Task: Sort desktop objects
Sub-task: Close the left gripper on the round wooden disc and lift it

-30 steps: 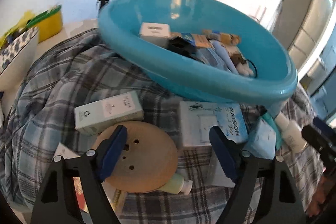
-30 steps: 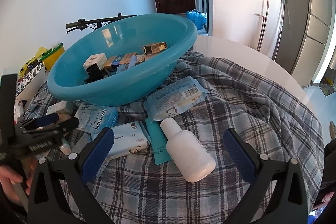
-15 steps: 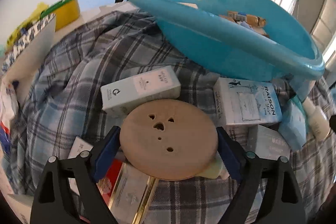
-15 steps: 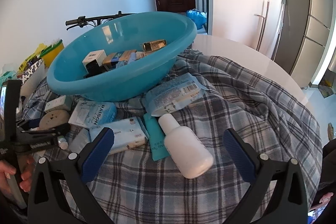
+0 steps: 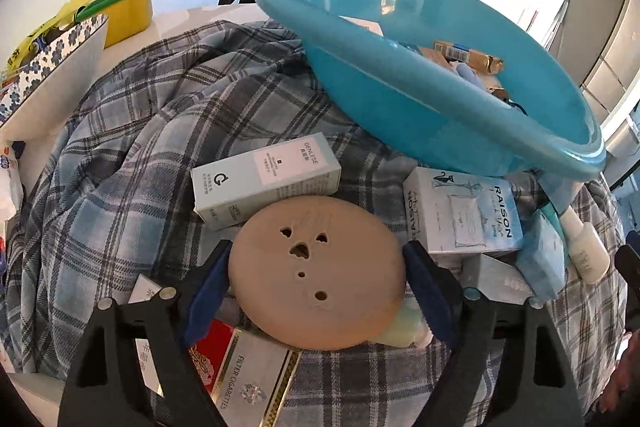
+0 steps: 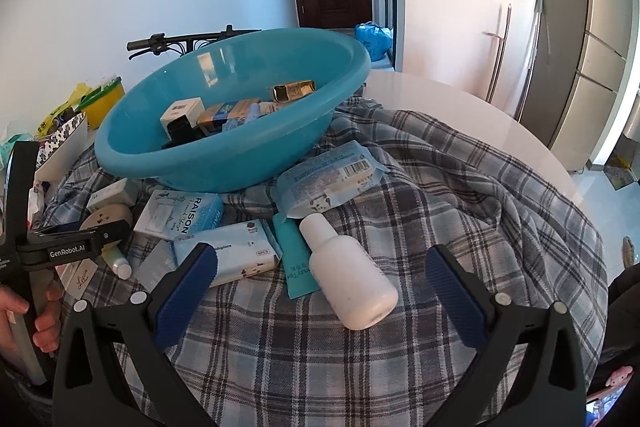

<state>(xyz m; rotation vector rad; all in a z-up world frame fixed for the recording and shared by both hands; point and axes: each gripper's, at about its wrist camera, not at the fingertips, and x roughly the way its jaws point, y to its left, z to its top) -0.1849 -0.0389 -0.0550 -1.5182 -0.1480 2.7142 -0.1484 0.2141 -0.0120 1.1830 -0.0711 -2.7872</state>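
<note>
In the left wrist view a round tan wooden disc (image 5: 318, 273) with small holes lies between the blue pads of my left gripper (image 5: 318, 287); the pads touch its two sides. A pale GENLESE box (image 5: 264, 179) lies just beyond it, a RAISON box (image 5: 460, 213) to its right. The blue basin (image 5: 420, 99) holds several small boxes. In the right wrist view my right gripper (image 6: 320, 285) is open above a white bottle (image 6: 346, 279) lying on the plaid cloth (image 6: 460, 211). The left gripper (image 6: 84, 247) shows there at the left by the disc (image 6: 106, 219).
A cigarette carton (image 5: 244, 375) lies under the disc. A tissue pack (image 6: 232, 259), a teal tube (image 6: 296, 263) and a blue wipes pouch (image 6: 328, 179) lie beside the bottle. A flowered box (image 5: 48, 79) and a yellow bin (image 5: 128, 11) stand at the far left.
My left gripper has moved forward and down onto the wooden disc, and its pads have closed from wide apart to the disc's edges. My right gripper has barely moved.
</note>
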